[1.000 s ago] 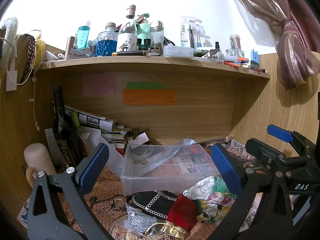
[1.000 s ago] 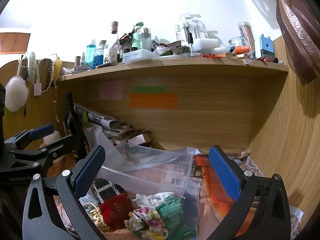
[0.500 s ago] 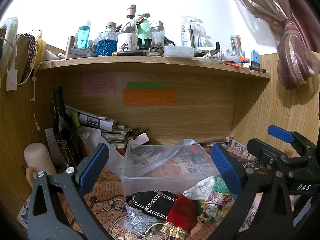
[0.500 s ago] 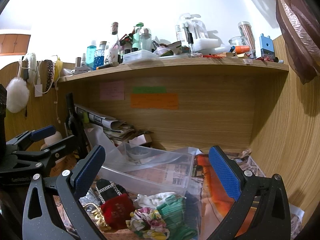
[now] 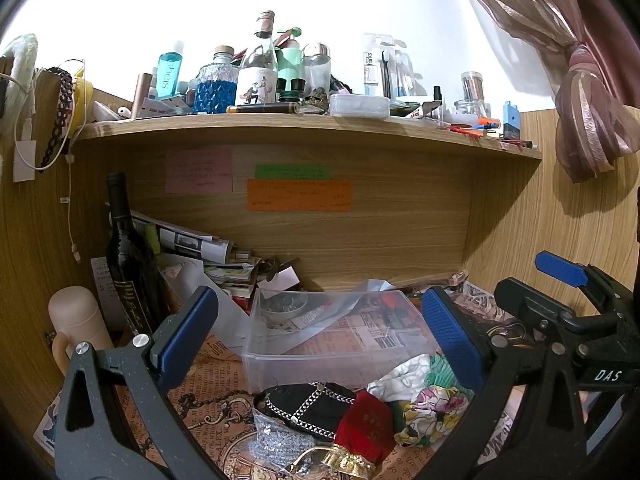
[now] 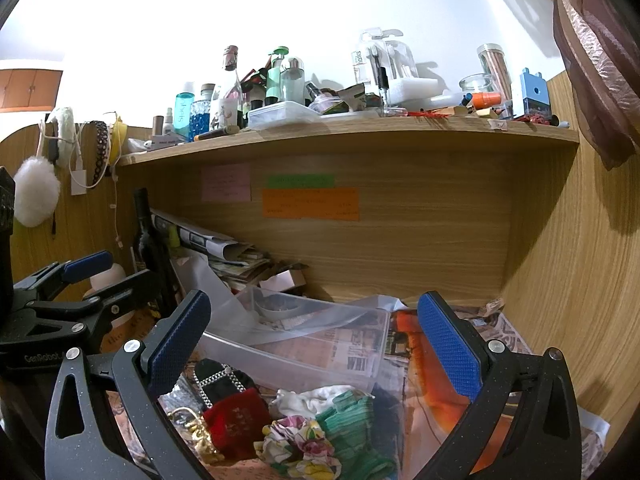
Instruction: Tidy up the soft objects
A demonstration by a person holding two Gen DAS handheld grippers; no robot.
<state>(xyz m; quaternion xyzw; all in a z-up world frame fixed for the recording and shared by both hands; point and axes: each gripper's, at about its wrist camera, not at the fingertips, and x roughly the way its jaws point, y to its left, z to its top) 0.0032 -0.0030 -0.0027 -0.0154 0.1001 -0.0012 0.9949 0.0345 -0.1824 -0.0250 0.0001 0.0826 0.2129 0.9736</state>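
Observation:
A pile of soft things lies on the desk in front of a clear plastic bin (image 5: 332, 344): a black pouch with a silver chain (image 5: 304, 402), a red velvet pouch (image 5: 366, 424), a floral cloth (image 5: 428, 412), a white cloth (image 5: 400, 376) and a green cloth (image 6: 352, 420). My left gripper (image 5: 320, 332) is open and empty, above the pile. My right gripper (image 6: 314, 336) is open and empty, over the same pile (image 6: 236, 412). The bin (image 6: 296, 344) holds a loose plastic sheet.
A dark wine bottle (image 5: 128, 264) and a beige mug (image 5: 76, 320) stand at the left. Stacked papers (image 5: 200, 252) lie behind the bin. A shelf (image 5: 304, 124) full of bottles runs overhead. A wooden side wall (image 6: 580, 280) closes the right.
Almost nothing: the right wrist view has shifted very slightly. Both grippers stay open and empty above the pile.

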